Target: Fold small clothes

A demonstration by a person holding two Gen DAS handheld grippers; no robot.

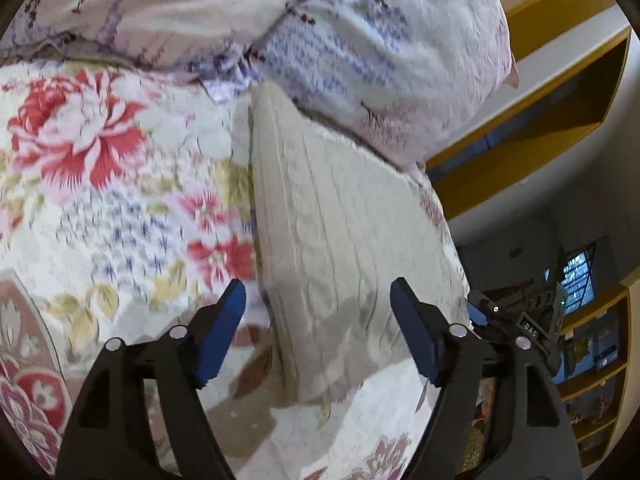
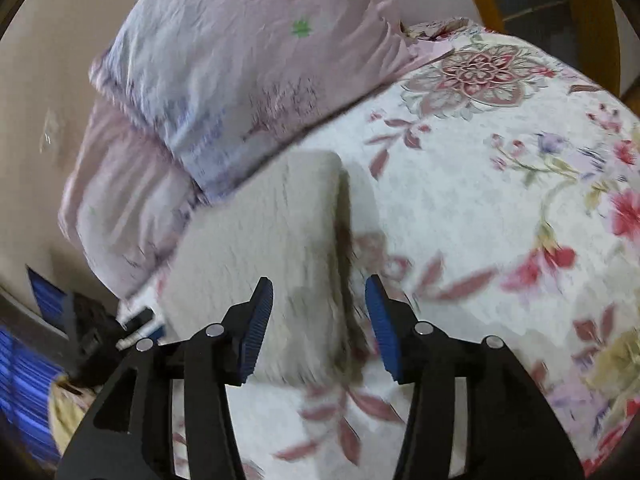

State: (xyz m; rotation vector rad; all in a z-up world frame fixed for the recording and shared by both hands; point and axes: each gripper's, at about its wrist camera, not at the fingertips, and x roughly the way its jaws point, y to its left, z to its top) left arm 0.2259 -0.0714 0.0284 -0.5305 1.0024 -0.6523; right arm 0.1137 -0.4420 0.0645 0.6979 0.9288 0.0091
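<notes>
hovering above a bed, the left gripper (image 1: 318,308) has its 2 blue-padded fingers (image 1: 224,332) spread wide apart with nothing between them; under the gap lies the near part of a folded beige garment (image 1: 336,232). the right gripper (image 2: 319,316) is likewise parted, its 2 blue ribbed pads (image 2: 256,332) gripping nothing, and the near right edge of the same folded beige garment (image 2: 260,248) shows under its gap.

the garment is a pale knitted piece with ribbed and cable-like texture, folded into a flat, roughly rectangular packet. it rests on the floral bedspread (image 1: 112,200), a white quilted cover printed with red, pink and blue flowers and yellowish leaves. in the right wrist view the bedspread (image 2: 500,200) stretches away to the right of the garment, with a large round medallion motif farther off.

the far end of the garment lies just beside, perhaps touching, a lilac pillow (image 1: 380,52) with faint blue and purple print; whether it is tucked under the pillow cannot be told. the right wrist view shows this pillow (image 2: 248,56) stacked on a second pink striped pillow (image 2: 124,200) at the left, next to a beige wall (image 2: 36,100).

past the bed's edge in the left wrist view, the other gripper's black body (image 1: 516,320) appears at the right, and behind it yellow wooden shelves (image 1: 592,360). both views are blurred.
</notes>
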